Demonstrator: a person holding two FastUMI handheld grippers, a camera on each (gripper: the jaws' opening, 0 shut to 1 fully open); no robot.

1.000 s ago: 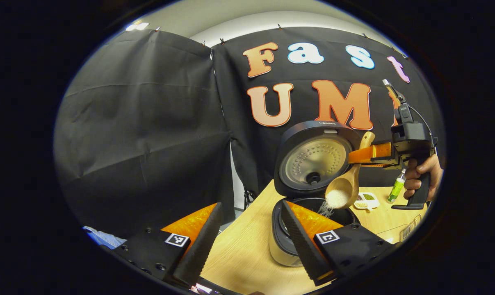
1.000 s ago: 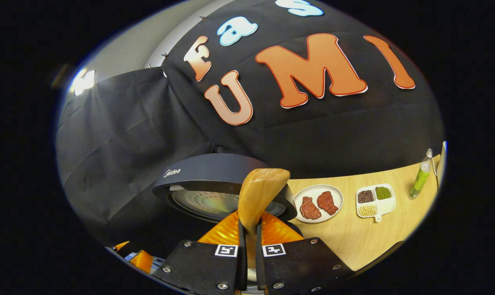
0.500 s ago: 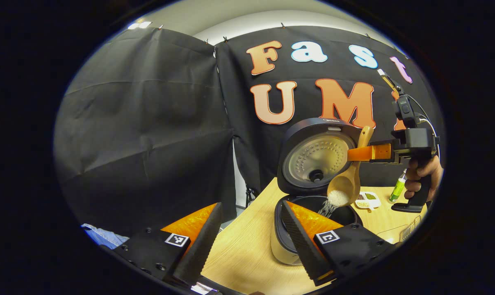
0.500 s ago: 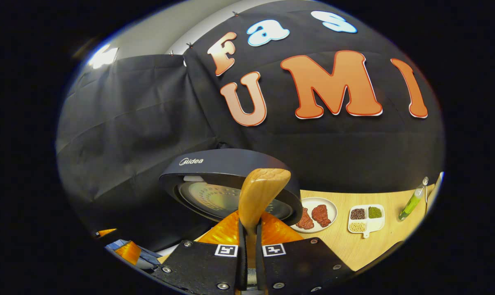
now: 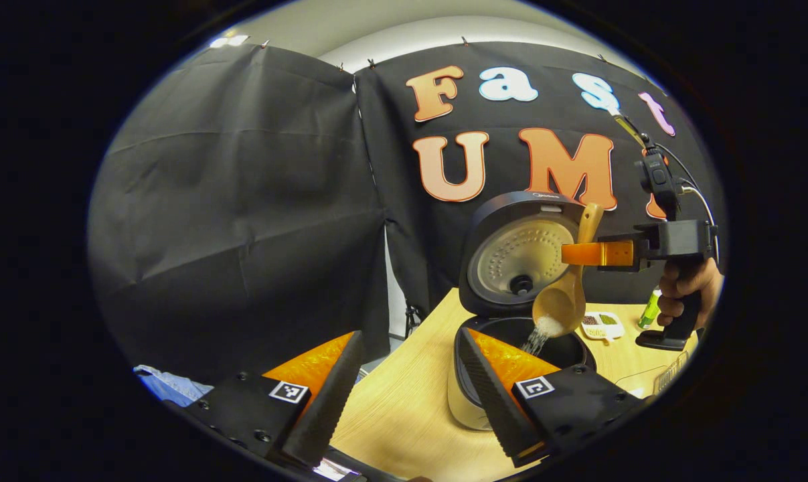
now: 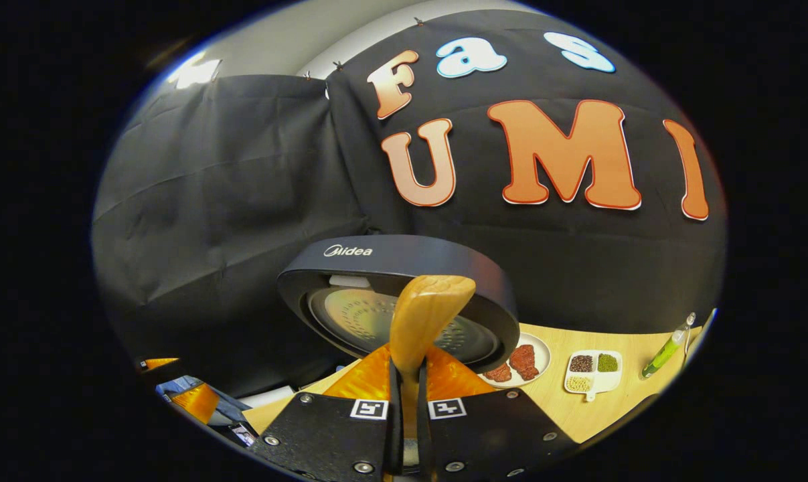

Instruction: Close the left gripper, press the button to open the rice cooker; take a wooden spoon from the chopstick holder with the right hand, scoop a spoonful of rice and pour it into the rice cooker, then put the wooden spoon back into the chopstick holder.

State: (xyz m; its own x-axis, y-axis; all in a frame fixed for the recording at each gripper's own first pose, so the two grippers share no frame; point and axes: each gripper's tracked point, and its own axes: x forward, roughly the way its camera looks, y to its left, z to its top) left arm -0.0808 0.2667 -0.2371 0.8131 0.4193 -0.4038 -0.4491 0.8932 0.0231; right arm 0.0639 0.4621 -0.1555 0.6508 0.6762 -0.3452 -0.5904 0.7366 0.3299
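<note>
Your right gripper (image 5: 581,254) is clamped on the handle of the wooden spoon (image 5: 564,301); in the right gripper view both fingers (image 6: 437,378) press the handle between them. The spoon's bowl tilts over the open rice cooker (image 5: 511,335), and rice (image 5: 541,331) falls from it into the pot. The raised lid (image 5: 521,254) stands just behind the spoon. The cooker sits near the worktop's (image 5: 404,415) left edge, where the top is otherwise bare. Your left gripper (image 5: 410,395) hangs low before the cooker, jaws apart, holding nothing. Toward the far right of the worktop lie a plate of meat (image 6: 521,358), a divided dish (image 6: 594,371) and a green bottle (image 6: 665,355).
</note>
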